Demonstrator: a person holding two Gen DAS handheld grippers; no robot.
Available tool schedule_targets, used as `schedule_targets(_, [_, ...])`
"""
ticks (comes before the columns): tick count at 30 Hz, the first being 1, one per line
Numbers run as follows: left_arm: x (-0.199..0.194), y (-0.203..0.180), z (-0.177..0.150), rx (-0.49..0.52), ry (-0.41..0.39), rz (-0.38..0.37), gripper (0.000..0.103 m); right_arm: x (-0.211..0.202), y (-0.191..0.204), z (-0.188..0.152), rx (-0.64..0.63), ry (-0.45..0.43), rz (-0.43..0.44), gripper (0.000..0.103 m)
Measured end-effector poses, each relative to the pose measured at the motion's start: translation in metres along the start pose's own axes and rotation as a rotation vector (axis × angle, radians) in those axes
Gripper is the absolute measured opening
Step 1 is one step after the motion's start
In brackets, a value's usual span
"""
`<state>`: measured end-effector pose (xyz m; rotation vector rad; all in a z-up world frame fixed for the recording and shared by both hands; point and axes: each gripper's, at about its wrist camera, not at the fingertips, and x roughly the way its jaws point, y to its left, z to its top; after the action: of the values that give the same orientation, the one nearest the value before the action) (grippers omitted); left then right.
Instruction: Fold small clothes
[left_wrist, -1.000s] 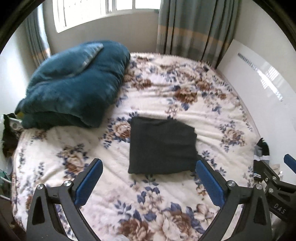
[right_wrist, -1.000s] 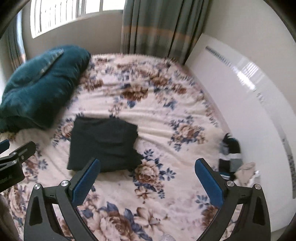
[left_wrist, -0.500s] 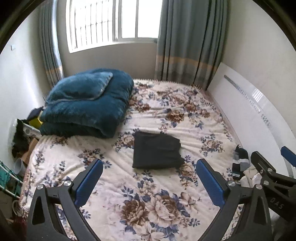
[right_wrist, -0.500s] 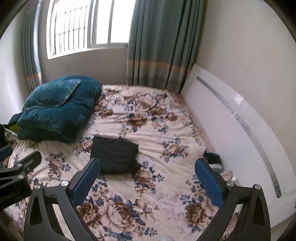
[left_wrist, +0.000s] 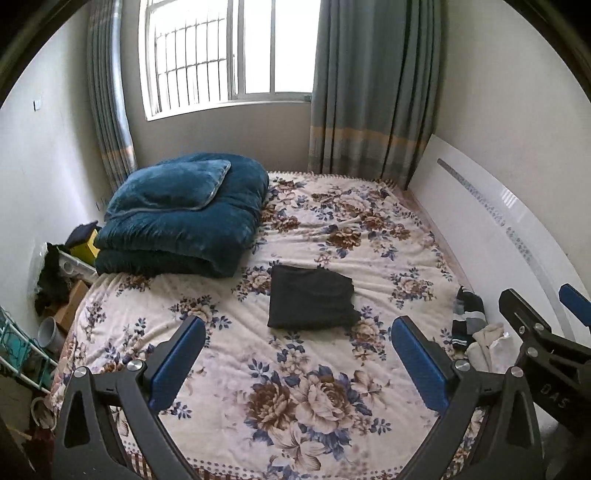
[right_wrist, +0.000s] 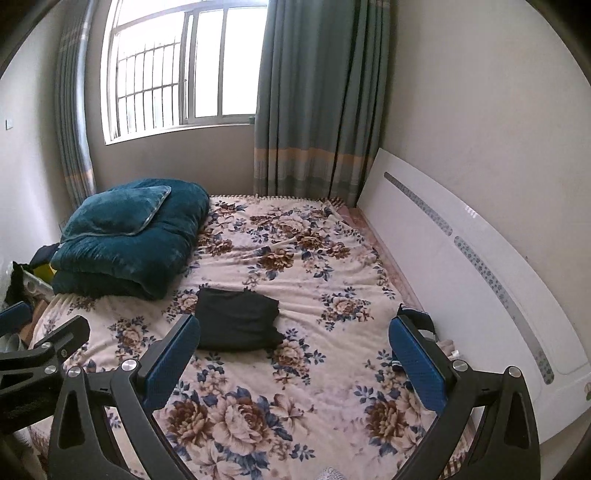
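A black garment (left_wrist: 312, 297), folded into a flat rectangle, lies in the middle of the floral bed (left_wrist: 295, 398); it also shows in the right wrist view (right_wrist: 236, 324). My left gripper (left_wrist: 295, 354) is open and empty, held well back from the garment above the bed's near end. My right gripper (right_wrist: 293, 352) is open and empty too, beside the left one and equally far back. A small heap of socks and pale clothes (left_wrist: 472, 332) lies at the bed's right edge; in the right wrist view my right fingertip mostly hides it.
A folded teal duvet with a pillow (left_wrist: 181, 214) fills the bed's far left corner. A white headboard (left_wrist: 491, 236) runs along the right side. Boxes and clutter (left_wrist: 62, 284) stand on the floor at the left. A window and curtains (left_wrist: 373, 92) are behind.
Both grippers have pulled far back and up from the folded black garment, so the whole bed and the window now show. Both stay open and empty.
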<state>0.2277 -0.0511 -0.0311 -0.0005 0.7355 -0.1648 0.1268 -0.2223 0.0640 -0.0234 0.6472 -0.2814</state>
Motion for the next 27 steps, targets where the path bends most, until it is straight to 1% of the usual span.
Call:
schedule_targets(4, [-0.013,-0.002,-0.001,-0.006,-0.029,-0.007,0.103,-0.013,-0.006,-0.002,0.005,-0.016,0.0,0.103])
schedule_targets(9, [-0.017,-0.001,-0.001,-0.019,-0.04,0.02,0.103,-0.023,-0.009,-0.001,-0.003,-0.038,-0.004,0.103])
schedule_targets(16, [-0.02,0.004,-0.003,-0.037,-0.048,0.055,0.103,-0.024,-0.011,0.003,-0.014,-0.048,0.01,0.103])
schedule_targets(27, [-0.023,0.006,-0.004,-0.042,-0.059,0.077,0.103,-0.024,-0.011,0.006,-0.017,-0.053,0.037,0.103])
